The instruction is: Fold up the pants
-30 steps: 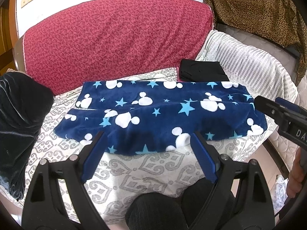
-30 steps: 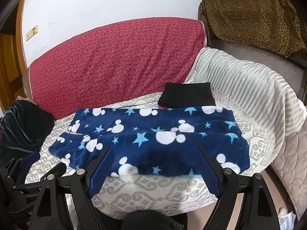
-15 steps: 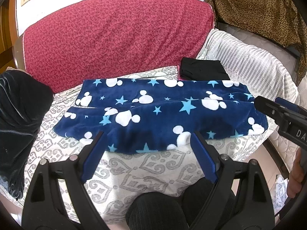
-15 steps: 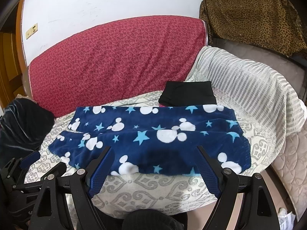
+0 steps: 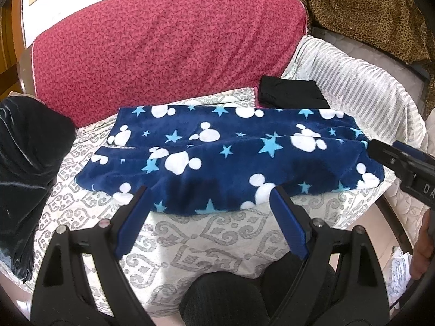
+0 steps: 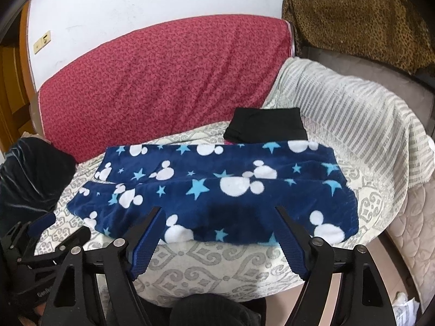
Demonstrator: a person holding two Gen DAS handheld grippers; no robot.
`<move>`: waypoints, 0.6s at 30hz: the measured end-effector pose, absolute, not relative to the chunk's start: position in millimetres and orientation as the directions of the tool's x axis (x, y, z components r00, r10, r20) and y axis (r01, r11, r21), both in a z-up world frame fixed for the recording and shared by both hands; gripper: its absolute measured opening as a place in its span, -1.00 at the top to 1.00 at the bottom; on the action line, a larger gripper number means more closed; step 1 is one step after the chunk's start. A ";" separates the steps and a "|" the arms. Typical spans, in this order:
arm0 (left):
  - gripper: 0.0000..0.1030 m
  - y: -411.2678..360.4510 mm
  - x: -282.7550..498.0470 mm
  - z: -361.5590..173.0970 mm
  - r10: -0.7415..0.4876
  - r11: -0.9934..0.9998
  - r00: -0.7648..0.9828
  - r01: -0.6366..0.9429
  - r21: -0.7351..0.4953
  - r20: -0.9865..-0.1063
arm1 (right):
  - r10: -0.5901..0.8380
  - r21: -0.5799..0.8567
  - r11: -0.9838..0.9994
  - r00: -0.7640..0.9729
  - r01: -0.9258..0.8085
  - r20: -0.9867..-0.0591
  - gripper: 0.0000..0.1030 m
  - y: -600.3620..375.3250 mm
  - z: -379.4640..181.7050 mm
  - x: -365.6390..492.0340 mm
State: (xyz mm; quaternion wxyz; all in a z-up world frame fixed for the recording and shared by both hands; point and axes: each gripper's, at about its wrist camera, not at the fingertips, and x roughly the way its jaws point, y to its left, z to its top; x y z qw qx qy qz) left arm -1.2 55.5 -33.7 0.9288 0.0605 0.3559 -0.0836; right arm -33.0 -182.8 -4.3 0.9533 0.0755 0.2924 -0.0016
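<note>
A bed covered in a cream spread with grey scroll pattern [image 5: 190, 241], backed by a red patterned cushion [image 5: 168, 40], carries the navy fleece pants printed with white mouse heads and blue stars [image 5: 231, 157]. The pants lie flat, already doubled leg on leg, their long axis running left to right across both views; a small folded black cloth [image 6: 266, 127] sits just behind their far edge. Left gripper [image 5: 209, 217]: jaws wide apart, empty, poised at the near hem, left of centre. Right gripper [image 6: 220, 233]: jaws wide but just closing slightly, nothing between the pads, above the near edge toward the right end. Each end probably falls to the gripper nearer it.
</note>
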 end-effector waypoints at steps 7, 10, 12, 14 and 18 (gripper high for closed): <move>-0.71 116.7 23.2 -61.3 -0.070 0.997 0.671 0.074 -0.028 -0.738 | 0.128 0.315 0.941 0.733 0.123 -0.668 0.00 -239.9 -49.5 -19.2; -0.71 156.6 34.4 -78.2 -0.026 0.998 0.639 -0.030 -0.059 -0.769 | 0.151 0.386 0.898 0.675 0.211 -0.722 0.21 -271.0 -78.2 -17.7; -0.70 182.9 41.0 -88.6 -0.002 0.992 0.620 -0.099 -0.081 -0.785 | 0.160 0.414 0.875 0.657 0.252 -0.737 0.25 -290.5 -93.2 -18.8; -0.70 197.1 48.2 -96.5 0.011 0.984 0.605 -0.146 -0.098 -0.796 | 0.158 0.439 0.851 0.655 0.288 -0.739 0.25 -314.0 -108.3 -20.8; -0.70 207.7 60.7 -111.1 0.016 0.979 0.586 -0.174 -0.106 -0.810 | 0.164 0.488 0.793 0.644 0.364 -0.747 0.25 -349.7 -131.9 -25.9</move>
